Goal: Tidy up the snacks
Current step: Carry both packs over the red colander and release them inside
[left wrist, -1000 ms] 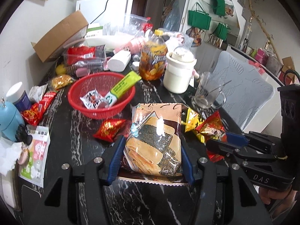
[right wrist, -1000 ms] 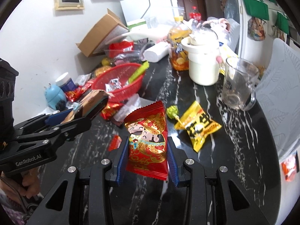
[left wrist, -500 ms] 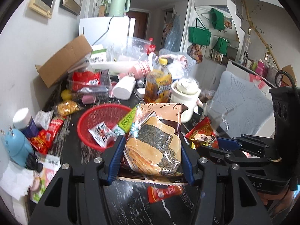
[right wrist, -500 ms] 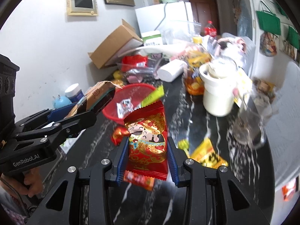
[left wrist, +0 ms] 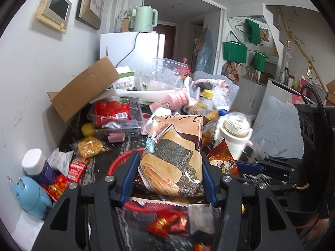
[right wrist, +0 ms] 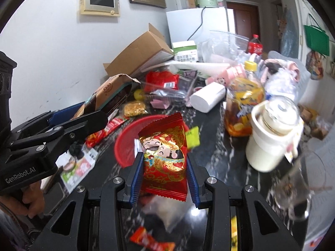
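Note:
My left gripper (left wrist: 169, 167) is shut on a tan seaweed-cracker packet (left wrist: 173, 156), lifted above the red basket (left wrist: 117, 165). In the right wrist view that same packet (right wrist: 108, 96) shows at the left in the left gripper (right wrist: 92, 119). My right gripper (right wrist: 164, 167) is shut on a red and gold snack packet (right wrist: 164, 148), held over the near rim of the red basket (right wrist: 127, 136). The red packet (left wrist: 222, 159) also shows at the right of the left wrist view, in the right gripper (left wrist: 247, 166). A green stick packet (right wrist: 192, 139) lies in the basket.
The black marble table (right wrist: 217, 146) is crowded: a white jar (right wrist: 272, 138), an orange drink bottle (right wrist: 242, 104), a glass mug (right wrist: 299, 186), a cardboard box (right wrist: 138, 52), clear boxes (left wrist: 117, 119), loose snack packets (left wrist: 167, 223), a blue bottle (left wrist: 31, 196).
Both grippers have risen and moved forward toward the red basket with their packets still held. The table's far clutter and the wall now fill more of both views.

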### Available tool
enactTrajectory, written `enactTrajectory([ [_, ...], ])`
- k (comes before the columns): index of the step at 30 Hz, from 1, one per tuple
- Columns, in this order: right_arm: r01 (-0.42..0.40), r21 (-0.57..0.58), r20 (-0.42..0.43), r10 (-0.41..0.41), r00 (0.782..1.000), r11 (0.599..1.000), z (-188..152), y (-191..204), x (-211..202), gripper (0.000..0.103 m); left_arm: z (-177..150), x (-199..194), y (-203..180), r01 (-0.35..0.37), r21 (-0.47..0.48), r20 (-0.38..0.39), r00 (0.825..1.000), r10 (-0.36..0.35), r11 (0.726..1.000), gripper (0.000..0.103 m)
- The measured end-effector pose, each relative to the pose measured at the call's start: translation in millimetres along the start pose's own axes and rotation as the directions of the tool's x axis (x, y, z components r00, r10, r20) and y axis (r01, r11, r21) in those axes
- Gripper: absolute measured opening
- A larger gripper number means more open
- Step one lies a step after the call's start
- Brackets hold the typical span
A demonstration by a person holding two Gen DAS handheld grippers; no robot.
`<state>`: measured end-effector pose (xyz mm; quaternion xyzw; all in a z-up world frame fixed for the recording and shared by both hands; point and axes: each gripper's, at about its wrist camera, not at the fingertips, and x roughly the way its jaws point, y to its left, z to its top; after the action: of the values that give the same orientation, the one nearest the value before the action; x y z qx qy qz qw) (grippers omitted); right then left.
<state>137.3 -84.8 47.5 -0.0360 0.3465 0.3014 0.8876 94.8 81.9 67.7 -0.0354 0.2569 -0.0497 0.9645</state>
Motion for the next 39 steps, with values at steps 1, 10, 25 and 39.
enactTrajectory([
  [1, -0.004, -0.002, 0.0, 0.004, 1.0, 1.0, 4.0, -0.3, 4.9, 0.038, 2.8, 4.3, 3.3, -0.009, 0.0, 0.002, 1.0, 0.009, 1.0, 0.054],
  [10, -0.013, -0.046, 0.019, 0.014, 1.0, 0.999, 43.9, -1.6, 48.3, 0.038, 25.5, 42.3, 41.0, -0.09, -0.016, 0.002, 0.996, 0.09, 0.996, 0.054],
  [25, -0.059, -0.05, -0.088, 0.054, 0.995, 0.997, 60.3, -2.0, 128.0, 0.038, 11.4, 110.5, 78.5, -0.109, -0.045, -0.153, 0.983, 0.101, 0.993, 0.054],
  [39, 0.025, -0.073, -0.193, -0.039, 0.98, 0.997, 42.0, -11.6, 159.4, 0.039, -7.0, 140.4, 71.0, -0.145, 0.003, -0.237, 0.961, 0.141, 0.989, 0.054],
])
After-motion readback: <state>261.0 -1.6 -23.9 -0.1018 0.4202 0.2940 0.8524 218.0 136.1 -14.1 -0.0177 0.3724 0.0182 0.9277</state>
